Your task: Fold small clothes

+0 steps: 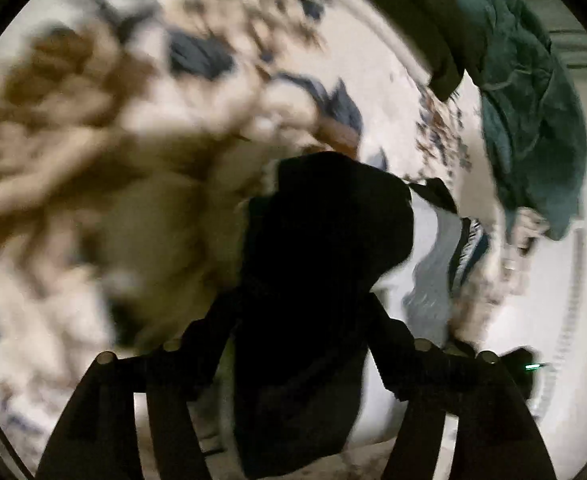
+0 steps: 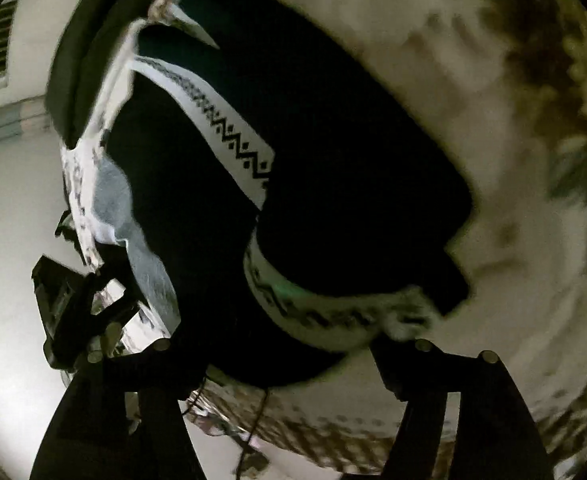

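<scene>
Black knitted garment with white zigzag-patterned bands (image 2: 313, 152) hangs lifted above the cream floral carpet (image 1: 389, 92), bunched between both grippers; left gripper (image 1: 301, 320) jaws clamp it, right gripper (image 2: 289, 344) jaw state cannot be determined.

Dark garment (image 2: 313, 152), black with white bands carrying a black zigzag pattern, fills the centre of the right wrist view, bunched and lifted. One patterned band runs diagonally across its upper middle; another curves along its lower edge. Right gripper (image 2: 293, 364): two black fingers at the bottom, set apart, the garment's lower fold lying between them; grip not discernible. Left gripper (image 2: 93, 300), at lower left, black, meets the garment's white edge. Patterned rug (image 2: 553, 120), cream with brown motifs, blurred, lies behind on the right.
</scene>
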Tool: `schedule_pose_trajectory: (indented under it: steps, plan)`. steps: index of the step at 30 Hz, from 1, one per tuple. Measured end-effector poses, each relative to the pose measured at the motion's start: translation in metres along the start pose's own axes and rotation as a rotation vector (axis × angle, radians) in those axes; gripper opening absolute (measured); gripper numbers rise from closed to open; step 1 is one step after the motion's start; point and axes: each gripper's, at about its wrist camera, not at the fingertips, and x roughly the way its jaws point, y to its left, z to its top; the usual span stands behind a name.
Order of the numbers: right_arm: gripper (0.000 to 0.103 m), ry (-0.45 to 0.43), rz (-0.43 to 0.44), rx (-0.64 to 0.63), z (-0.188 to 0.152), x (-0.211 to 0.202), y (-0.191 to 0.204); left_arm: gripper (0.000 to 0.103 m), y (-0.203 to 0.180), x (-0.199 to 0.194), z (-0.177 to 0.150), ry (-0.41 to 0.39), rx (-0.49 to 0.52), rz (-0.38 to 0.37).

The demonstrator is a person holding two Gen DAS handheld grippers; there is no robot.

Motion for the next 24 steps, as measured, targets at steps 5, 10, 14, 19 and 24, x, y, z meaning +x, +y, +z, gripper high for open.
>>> schedule_pose_trajectory:
  steps: [5,10,14,19,24]
  plan:
    - [0.071,-0.061,-0.107,-0.085,0.015,-0.045,-0.005,0.093,0.016,-0.025,-0.057,-0.135,0.014,0.304]
    - [0.071,-0.171,-0.142,-0.261,0.056,-0.061,0.042,0.1,0.075,0.028,-0.088,-0.042,-0.145,0.353]
    - [0.071,-0.205,-0.16,-0.384,0.102,-0.043,0.089,0.103,0.076,0.043,-0.079,-0.04,-0.132,0.416]
    - [0.014,-0.106,-0.195,-0.472,0.135,0.0,0.116,0.103,0.074,0.046,-0.071,-0.022,-0.158,0.407]
    - [0.007,-0.25,-0.215,-0.478,0.126,-0.033,0.122,0.101,0.051,-0.009,-0.062,-0.173,-0.153,0.333]
